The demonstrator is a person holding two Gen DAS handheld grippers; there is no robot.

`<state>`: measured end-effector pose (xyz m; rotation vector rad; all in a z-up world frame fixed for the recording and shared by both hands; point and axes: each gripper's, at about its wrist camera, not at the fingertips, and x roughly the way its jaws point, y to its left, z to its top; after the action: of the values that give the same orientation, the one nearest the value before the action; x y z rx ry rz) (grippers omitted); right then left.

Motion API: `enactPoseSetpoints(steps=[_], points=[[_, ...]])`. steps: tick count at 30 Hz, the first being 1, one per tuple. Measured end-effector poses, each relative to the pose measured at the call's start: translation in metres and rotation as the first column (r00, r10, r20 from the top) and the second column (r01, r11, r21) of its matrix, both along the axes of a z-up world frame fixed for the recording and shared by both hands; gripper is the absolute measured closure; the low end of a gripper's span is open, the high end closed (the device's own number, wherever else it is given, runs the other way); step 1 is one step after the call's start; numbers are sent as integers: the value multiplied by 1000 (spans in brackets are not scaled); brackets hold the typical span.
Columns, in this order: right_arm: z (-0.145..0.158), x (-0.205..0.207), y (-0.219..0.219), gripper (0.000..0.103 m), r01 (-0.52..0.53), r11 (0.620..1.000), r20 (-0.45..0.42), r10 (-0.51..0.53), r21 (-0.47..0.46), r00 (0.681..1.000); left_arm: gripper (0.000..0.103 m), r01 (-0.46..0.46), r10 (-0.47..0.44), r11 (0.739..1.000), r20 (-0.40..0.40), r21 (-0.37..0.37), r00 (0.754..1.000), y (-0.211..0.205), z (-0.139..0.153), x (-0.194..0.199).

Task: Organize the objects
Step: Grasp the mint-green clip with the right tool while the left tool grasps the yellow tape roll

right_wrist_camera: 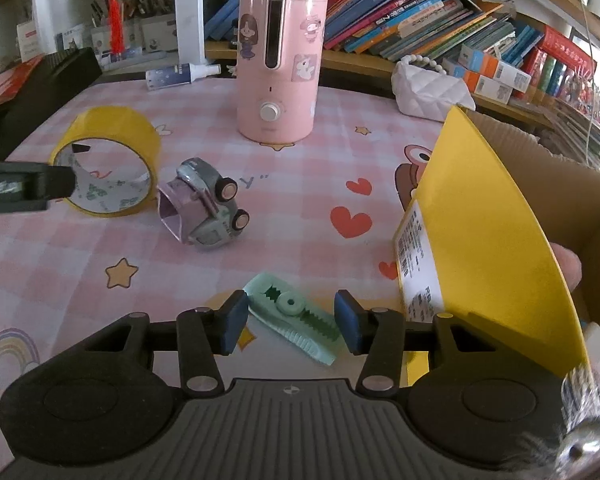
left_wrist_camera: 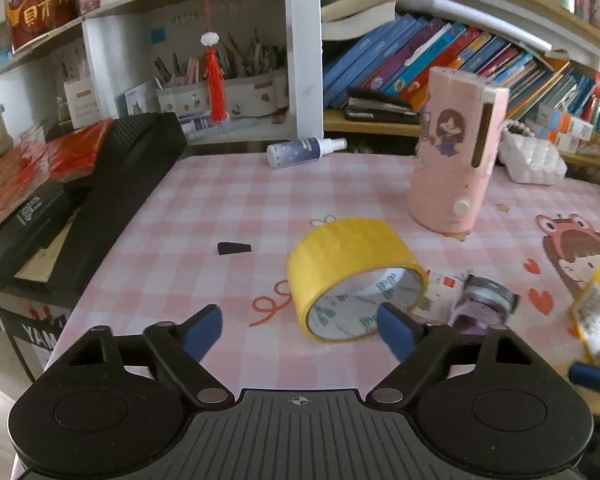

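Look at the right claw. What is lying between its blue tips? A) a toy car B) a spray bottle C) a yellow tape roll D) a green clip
D: the green clip lies on the table between the blue tips of the right claw, while the tape roll and toy car sit farther away.

Tape roll left of toy car, humidifier behind, clip in front.
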<state>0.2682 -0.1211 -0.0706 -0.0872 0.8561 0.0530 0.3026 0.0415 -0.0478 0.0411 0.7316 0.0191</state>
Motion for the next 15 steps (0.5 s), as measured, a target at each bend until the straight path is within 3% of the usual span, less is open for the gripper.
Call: enactPoseSetpoints(steps=[6, 8, 9, 12, 15], points=[[-3, 6, -4, 68, -22, 999, -26, 23, 36, 999, 43, 1, -1, 1000, -15, 0, 1000, -4, -13, 24], [-3, 5, -4, 80, -41, 998, -25, 43, 53, 999, 55, 6, -6, 1000, -20, 0, 1000, -6, -16, 29], [-3, 5, -3, 80, -48, 998, -24, 49, 48, 998, 60, 8, -8, 1000, -23, -3, 1000, -6, -18, 31], [-2, 5, -3, 80, -71, 996, -26, 72, 61, 997, 85, 10, -11, 1000, -43, -15, 999, -5, -21, 37], [1, 3, -4, 80, -87, 993, -16, 88, 80, 996, 93, 3, -4, 1000, -39, -29, 999, -1, -19, 37]])
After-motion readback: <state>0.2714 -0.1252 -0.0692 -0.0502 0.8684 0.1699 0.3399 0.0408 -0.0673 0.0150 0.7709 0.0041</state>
